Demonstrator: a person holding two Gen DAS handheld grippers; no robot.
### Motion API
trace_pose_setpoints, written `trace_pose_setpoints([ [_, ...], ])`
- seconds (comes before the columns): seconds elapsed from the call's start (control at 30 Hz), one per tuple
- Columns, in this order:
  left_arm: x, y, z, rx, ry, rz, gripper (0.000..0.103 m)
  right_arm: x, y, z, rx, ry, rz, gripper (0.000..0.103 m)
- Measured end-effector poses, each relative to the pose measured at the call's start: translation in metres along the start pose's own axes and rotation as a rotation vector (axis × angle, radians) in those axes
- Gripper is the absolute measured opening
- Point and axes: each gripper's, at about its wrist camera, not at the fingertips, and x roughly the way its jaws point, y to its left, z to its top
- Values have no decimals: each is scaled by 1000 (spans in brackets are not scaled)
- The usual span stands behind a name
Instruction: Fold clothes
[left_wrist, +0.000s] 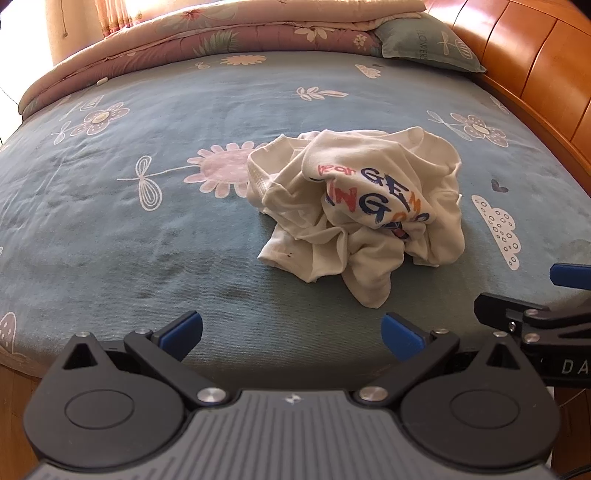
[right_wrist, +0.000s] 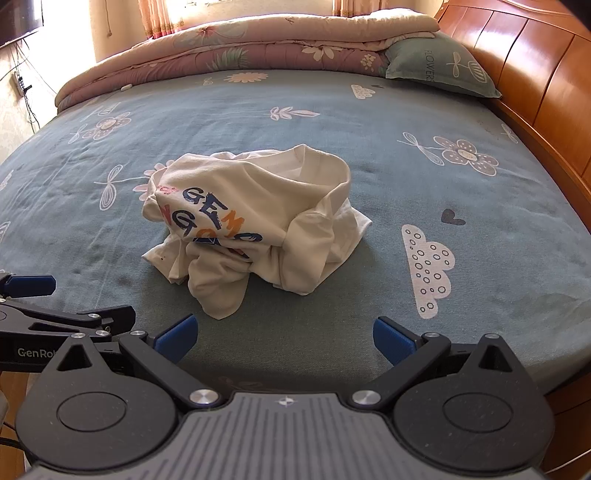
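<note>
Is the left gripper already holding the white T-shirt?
No: the left gripper is open over bare bedsheet, short of the crumpled white T-shirt.

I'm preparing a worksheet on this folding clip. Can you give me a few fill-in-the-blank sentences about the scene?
1. The white T-shirt lies ____ on the bed sheet.
2. Both the left tongs and right tongs are ____.
3. The pillow sits against the ____ headboard.

Missing words: crumpled; open; wooden
</note>
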Motion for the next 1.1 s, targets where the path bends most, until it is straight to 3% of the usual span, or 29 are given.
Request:
trace_pose_setpoints([
  [1.1, -2, 0, -2, -1, -13, 4, 103, -1, -2, -2, 9, 2, 5, 103],
])
